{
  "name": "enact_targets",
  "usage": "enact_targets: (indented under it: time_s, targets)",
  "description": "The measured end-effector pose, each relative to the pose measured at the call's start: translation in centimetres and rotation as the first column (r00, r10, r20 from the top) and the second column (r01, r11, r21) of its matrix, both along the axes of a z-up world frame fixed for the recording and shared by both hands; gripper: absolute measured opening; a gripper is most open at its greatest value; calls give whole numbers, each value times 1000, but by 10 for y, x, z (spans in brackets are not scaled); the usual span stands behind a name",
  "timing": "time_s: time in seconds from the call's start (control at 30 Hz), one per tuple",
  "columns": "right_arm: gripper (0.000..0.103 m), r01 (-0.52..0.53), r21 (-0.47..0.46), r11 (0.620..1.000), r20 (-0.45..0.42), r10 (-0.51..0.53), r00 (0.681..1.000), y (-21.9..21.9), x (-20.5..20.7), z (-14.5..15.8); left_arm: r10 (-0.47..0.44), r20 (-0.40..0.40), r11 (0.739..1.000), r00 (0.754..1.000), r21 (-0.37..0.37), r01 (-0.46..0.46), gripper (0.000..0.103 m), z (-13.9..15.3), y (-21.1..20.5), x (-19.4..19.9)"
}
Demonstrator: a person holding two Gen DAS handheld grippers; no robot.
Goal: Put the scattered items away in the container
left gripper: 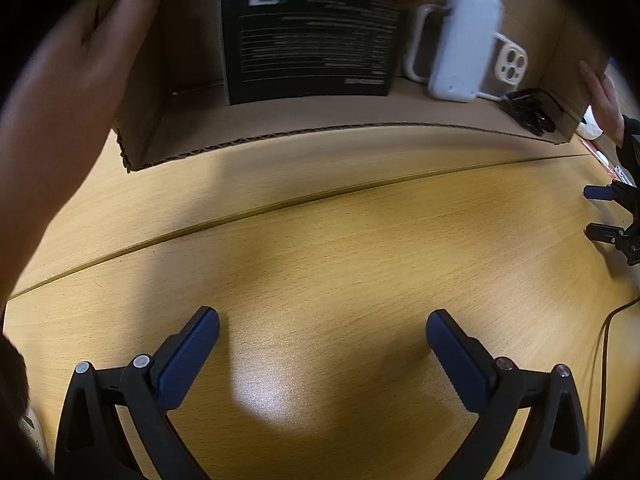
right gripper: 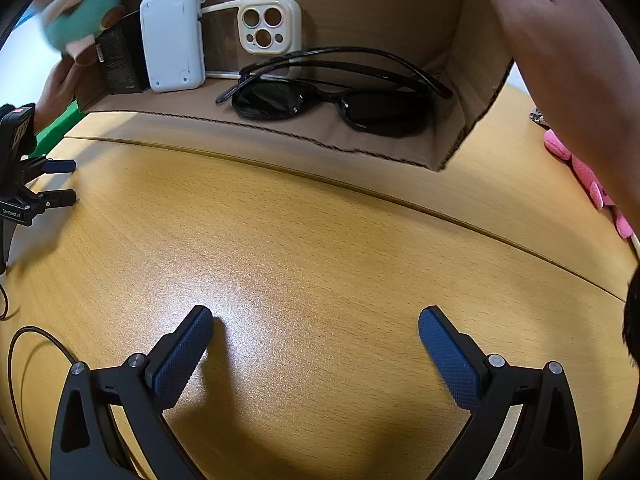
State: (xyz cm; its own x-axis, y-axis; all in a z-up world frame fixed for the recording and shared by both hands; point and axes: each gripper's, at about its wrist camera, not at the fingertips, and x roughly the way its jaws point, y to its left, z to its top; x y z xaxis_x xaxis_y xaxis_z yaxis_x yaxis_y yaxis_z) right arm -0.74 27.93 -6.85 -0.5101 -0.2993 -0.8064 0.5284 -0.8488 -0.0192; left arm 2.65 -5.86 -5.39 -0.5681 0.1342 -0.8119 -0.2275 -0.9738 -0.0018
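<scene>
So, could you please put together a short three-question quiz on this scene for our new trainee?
1. True or false: the sunglasses lie inside the cardboard box.
2. Which item leans against the cream phone case? A) white power bank B) pink plush toy C) black carton
3. Fill in: the fingers of the left gripper and the right gripper are both ____ over the wooden table.

Key: 1 true; 2 A; 3 open, holding nothing.
</scene>
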Motion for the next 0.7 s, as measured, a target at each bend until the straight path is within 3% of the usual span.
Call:
enact_targets:
  time_s: [0.7]
  targets:
    - [103, -1, 1, 1000, 1, 1, 1000, -5, -5, 4, 3, 0, 1000, 1000, -1, -3, 103, 1, 3, 2]
